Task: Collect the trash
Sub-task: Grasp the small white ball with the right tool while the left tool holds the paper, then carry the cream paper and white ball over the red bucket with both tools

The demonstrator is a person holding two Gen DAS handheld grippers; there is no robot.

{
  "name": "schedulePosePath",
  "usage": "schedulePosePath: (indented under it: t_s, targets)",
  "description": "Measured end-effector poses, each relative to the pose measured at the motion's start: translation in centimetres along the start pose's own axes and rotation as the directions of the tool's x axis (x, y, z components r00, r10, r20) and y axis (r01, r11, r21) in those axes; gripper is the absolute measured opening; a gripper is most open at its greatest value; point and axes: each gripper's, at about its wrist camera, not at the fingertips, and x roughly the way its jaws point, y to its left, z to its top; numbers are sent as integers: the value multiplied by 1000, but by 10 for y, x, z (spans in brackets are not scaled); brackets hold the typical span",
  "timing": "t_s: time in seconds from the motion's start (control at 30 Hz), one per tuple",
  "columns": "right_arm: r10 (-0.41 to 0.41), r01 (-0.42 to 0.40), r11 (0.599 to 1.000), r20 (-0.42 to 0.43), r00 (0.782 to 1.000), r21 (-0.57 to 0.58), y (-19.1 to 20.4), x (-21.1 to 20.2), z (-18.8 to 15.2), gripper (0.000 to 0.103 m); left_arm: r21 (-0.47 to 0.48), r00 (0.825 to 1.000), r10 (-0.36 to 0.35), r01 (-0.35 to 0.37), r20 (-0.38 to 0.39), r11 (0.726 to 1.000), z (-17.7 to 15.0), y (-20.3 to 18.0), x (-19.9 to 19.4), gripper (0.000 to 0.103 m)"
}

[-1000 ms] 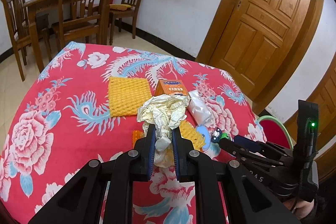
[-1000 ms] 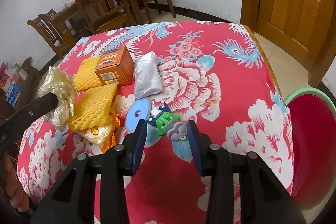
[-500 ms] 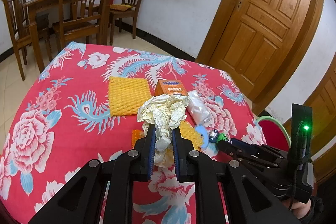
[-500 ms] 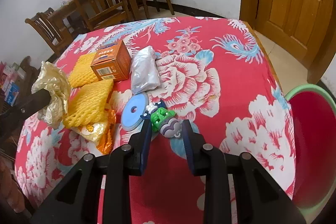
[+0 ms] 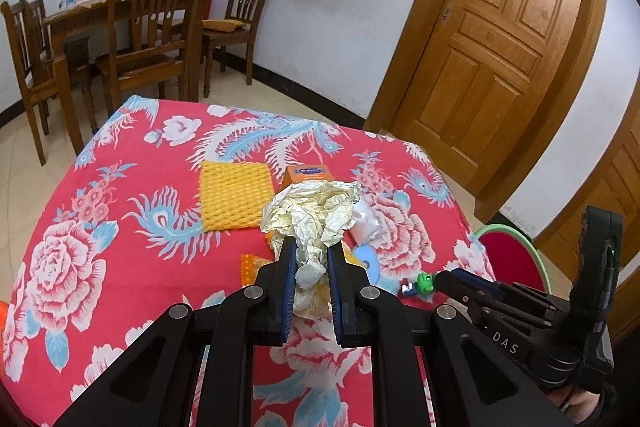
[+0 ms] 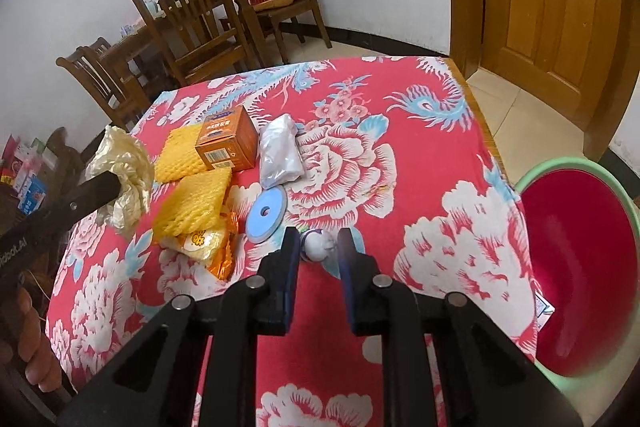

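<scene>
My left gripper (image 5: 311,255) is shut on a crumpled cream plastic wrapper (image 5: 312,213) and holds it above the table; the wrapper also shows in the right wrist view (image 6: 122,167). My right gripper (image 6: 319,247) is low over the table, its jaws partly closed around a small green and white toy-like piece (image 6: 318,245), with narrow gaps on both sides. That piece shows in the left wrist view (image 5: 421,283) at the right gripper's tips. A red bin with a green rim (image 6: 576,267) stands beside the table on the right.
On the red floral tablecloth (image 6: 420,187) lie an orange box (image 6: 228,139), two yellow foam nets (image 6: 192,203), a snack packet (image 6: 204,247), a clear bag (image 6: 280,155) and a blue disc (image 6: 266,213). Wooden chairs (image 5: 160,27) and a door (image 5: 500,39) stand behind.
My right gripper has moved forward and down and narrowed around the small green and white piece. My left gripper has held still with the wrapper.
</scene>
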Motion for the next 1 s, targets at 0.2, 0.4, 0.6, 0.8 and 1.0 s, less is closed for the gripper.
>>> schedulePosePath:
  t_s: [0.2, 0.4, 0.6, 0.8, 1.0]
  targets:
    - [22, -23, 999, 41, 999, 25, -4, -22, -2, 22, 14, 1000, -11, 11, 6, 1000, 0, -7, -6, 15]
    - [11, -15, 999, 102, 995, 40, -11, -52, -1, 22, 25, 1000, -29, 28, 11, 999, 1, -16, -10, 15]
    - [-14, 2, 997, 158, 987, 76, -27, -78, 1, 22, 51, 999, -49, 48, 18, 998, 1, -32, -15, 15]
    - [-45, 21, 993, 198, 979, 118, -49, -99, -1, 22, 79, 997, -74, 72, 17, 994, 2, -51, -16, 15]
    - [-79, 43, 986, 221, 972, 164, -73, -116, -9, 22, 110, 995, -100, 99, 9, 989, 2, -74, -13, 15]
